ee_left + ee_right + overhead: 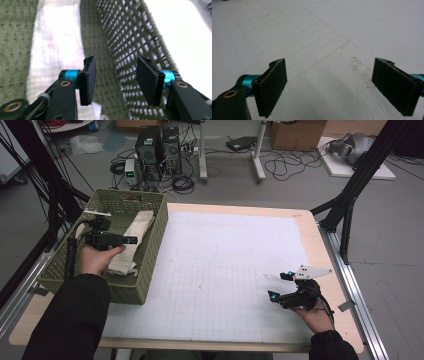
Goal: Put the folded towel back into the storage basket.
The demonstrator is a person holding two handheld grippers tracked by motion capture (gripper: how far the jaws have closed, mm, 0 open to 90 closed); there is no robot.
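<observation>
A green woven basket (150,265) stands on the table's left side with a folded whitish cloth (135,232) lying inside it. My left gripper (131,240) reaches into the basket just over the cloth. In the left gripper view its jaws (115,75) stand apart with nothing between them; the cloth (55,37) lies to their left and the basket's mesh wall (120,32) runs ahead. My right gripper (278,286) hovers low over the white gridded mat (225,250) at the front right. Its jaws (329,82) are open over the bare mat (312,37).
The wooden table edge (320,245) frames the mat. Black frame struts (350,195) rise at the right and far left. On the floor behind are two computer towers (160,147), tangled cables, white desk legs (257,155) and a cardboard box (297,132).
</observation>
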